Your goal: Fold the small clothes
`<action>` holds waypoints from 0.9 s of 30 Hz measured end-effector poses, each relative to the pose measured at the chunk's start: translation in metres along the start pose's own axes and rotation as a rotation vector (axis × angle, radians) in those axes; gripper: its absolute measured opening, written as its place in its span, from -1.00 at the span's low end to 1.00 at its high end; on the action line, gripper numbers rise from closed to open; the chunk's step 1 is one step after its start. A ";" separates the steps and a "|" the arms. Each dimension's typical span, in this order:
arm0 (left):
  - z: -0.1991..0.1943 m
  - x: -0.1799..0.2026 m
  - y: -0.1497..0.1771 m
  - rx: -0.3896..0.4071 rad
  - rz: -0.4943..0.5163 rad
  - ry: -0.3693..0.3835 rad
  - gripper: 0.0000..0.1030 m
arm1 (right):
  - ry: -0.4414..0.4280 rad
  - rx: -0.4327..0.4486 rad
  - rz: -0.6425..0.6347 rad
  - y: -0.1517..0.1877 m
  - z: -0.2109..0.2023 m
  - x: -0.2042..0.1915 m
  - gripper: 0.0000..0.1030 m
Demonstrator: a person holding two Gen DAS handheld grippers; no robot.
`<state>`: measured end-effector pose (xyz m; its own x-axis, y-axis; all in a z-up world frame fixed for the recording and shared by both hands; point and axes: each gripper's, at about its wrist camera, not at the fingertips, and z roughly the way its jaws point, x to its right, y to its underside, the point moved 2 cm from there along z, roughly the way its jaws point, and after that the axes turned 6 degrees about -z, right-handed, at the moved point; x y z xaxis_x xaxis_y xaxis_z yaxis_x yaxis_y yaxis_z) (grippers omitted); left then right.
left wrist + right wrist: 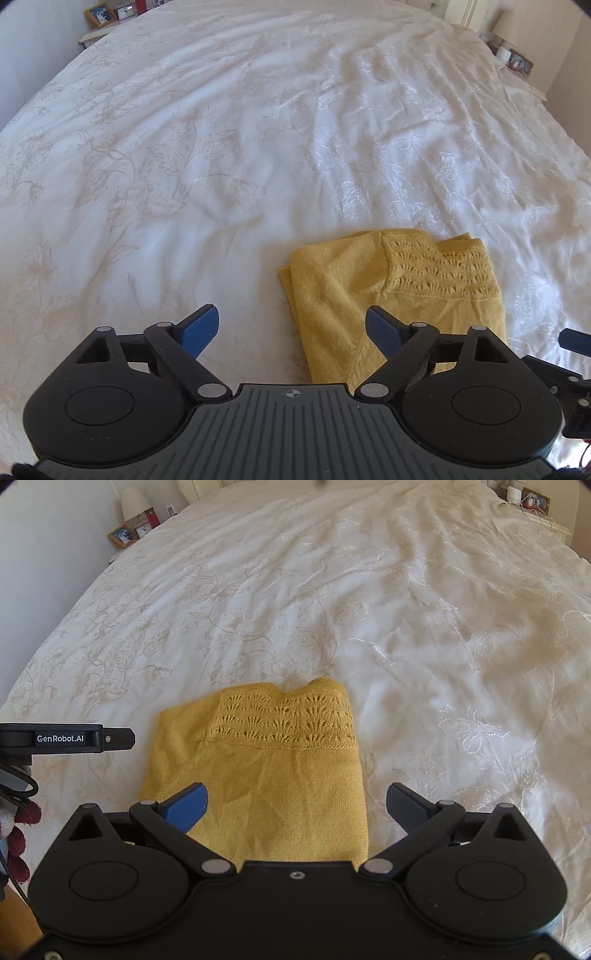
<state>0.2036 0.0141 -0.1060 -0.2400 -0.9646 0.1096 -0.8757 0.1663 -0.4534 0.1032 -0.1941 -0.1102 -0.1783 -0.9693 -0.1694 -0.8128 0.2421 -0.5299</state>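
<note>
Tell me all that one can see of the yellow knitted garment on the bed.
The yellow knitted garment is mustard yellow, a fine soft-looking knit with a band of openwork lace pattern across its far part. It lies folded into a compact, roughly rectangular bundle, flat on the white embroidered bedspread, near the bed's near edge; layered edges show on its left side. A diagonal seam runs across one corner. The left gripper and right gripper hover open above it; neither holds it.
</note>
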 end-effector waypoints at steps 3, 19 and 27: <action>-0.026 0.008 0.016 0.020 -0.022 -0.027 0.68 | -0.024 0.014 -0.025 0.006 -0.016 0.004 0.99; -0.123 0.045 0.073 0.155 -0.111 -0.252 0.68 | -0.067 0.201 -0.111 0.043 -0.114 0.010 0.99; -0.143 0.053 0.101 0.150 -0.059 -0.254 0.68 | -0.077 0.246 -0.094 0.054 -0.144 0.000 0.99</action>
<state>0.0426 0.0086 -0.0193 -0.0617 -0.9951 -0.0769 -0.8087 0.0950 -0.5804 -0.0204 -0.1876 -0.0188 -0.0577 -0.9842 -0.1676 -0.6631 0.1632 -0.7305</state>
